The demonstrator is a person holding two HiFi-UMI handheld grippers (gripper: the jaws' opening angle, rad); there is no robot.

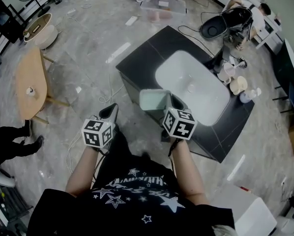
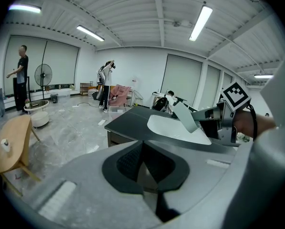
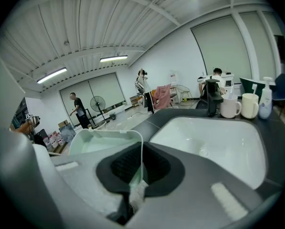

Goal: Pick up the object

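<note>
A pale green see-through plastic box [image 1: 153, 100] hangs over the near edge of the dark counter, beside the white sink [image 1: 206, 100]. My right gripper [image 1: 169, 104] is shut on one thin wall of the box. In the right gripper view that wall stands between the pads, and the box [image 3: 102, 143] opens to the left of the right gripper [image 3: 139, 168]. My left gripper [image 1: 110, 113] is off to the left over the floor, jaws together with nothing in them. In the left gripper view the left gripper [image 2: 142, 162] faces the box [image 2: 186, 118].
A dark counter [image 1: 152, 48] holds the sink, a black faucet [image 3: 211, 97], two mugs [image 3: 230, 107] and a bottle [image 3: 265, 97]. A wooden table [image 1: 31, 80], a clear bin [image 1: 162, 5] and cables lie on the floor. People stand at the far side of the room.
</note>
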